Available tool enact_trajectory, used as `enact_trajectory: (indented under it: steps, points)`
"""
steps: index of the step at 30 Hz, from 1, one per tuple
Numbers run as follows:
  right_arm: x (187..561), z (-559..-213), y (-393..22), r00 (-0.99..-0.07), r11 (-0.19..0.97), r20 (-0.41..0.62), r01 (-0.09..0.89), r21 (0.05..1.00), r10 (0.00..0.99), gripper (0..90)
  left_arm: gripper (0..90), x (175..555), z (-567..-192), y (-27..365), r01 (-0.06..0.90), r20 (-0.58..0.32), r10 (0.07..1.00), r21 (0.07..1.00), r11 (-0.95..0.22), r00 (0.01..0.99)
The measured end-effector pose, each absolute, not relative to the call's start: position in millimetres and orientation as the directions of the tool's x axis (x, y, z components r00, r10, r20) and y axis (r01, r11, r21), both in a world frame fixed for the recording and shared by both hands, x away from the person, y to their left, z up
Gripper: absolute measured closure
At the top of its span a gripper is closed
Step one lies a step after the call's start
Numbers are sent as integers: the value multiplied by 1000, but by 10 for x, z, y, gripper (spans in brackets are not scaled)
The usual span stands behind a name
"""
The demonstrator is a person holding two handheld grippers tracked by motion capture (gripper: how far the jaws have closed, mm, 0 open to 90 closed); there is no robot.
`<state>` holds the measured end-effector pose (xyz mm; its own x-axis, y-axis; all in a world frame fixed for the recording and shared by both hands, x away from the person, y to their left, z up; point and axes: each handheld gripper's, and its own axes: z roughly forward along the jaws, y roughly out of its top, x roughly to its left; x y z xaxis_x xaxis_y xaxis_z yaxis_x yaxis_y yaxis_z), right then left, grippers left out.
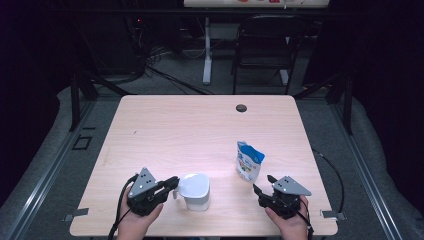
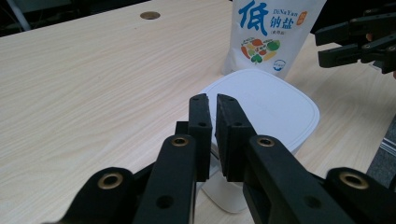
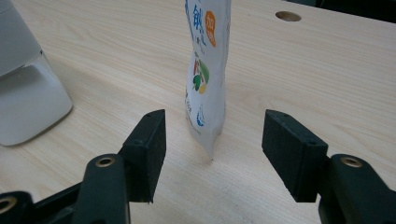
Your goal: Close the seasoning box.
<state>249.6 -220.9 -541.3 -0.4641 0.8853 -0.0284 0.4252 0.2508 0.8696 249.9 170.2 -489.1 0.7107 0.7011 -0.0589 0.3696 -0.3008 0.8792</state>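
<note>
A: Left claw [image 2: 212, 105] first. Jaws nearly pressed together, a thin slit between the pads. It sits at the handle side of the white plastic lidded container [image 1: 195, 190]. From the left gripper view the pads cover part of the handle; whether anything is pinched in that slit, I cannot tell.

B: And from above?

A: In the high view the left claw [image 1: 172, 186] points right, its tips touching or just beside the container's left edge. The container stands upright near the front edge of the pale wooden worktop [image 1: 200, 125].

B: Right claw?

A: Right claw [image 3: 212, 154] spread wide, holding nothing. The upright white-and-blue printed salt pouch [image 3: 205, 70] stands straight ahead of the gap, a little beyond the pads, not touching either.

B: Orientation of the pouch?

A: Long axis vertical, its narrow edge facing the right claw. In the high view the salt pouch [image 1: 248, 161] lies just beyond and slightly left of the right claw [image 1: 263, 186]. That hand is plainly the nearer one.

B: So the next move?

A: My judgement: a short advance forward puts the pouch between the open pads; then close across its thin faces.
</note>
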Motion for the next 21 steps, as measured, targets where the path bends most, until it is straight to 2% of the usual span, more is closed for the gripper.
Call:
enact_trajectory:
  steps: [6, 14, 21]
  points:
    - [2502, -5421, -2220, -462, 248, -27, 425, 871, 887, 400, 757, 2508, -4865, 1769, 369, -63, 716, 886, -280, 695]
    - [2496, -5411, -2235, -455, 239, -23, 423, 874, 890, 400, 592, 2524, -4837, 1875, 384, -76, 749, 889, -248, 659]
    - [2491, -5401, -2249, -453, 236, -23, 420, 876, 891, 400, 505, 2512, -4822, 1990, 390, -67, 774, 889, -240, 630]
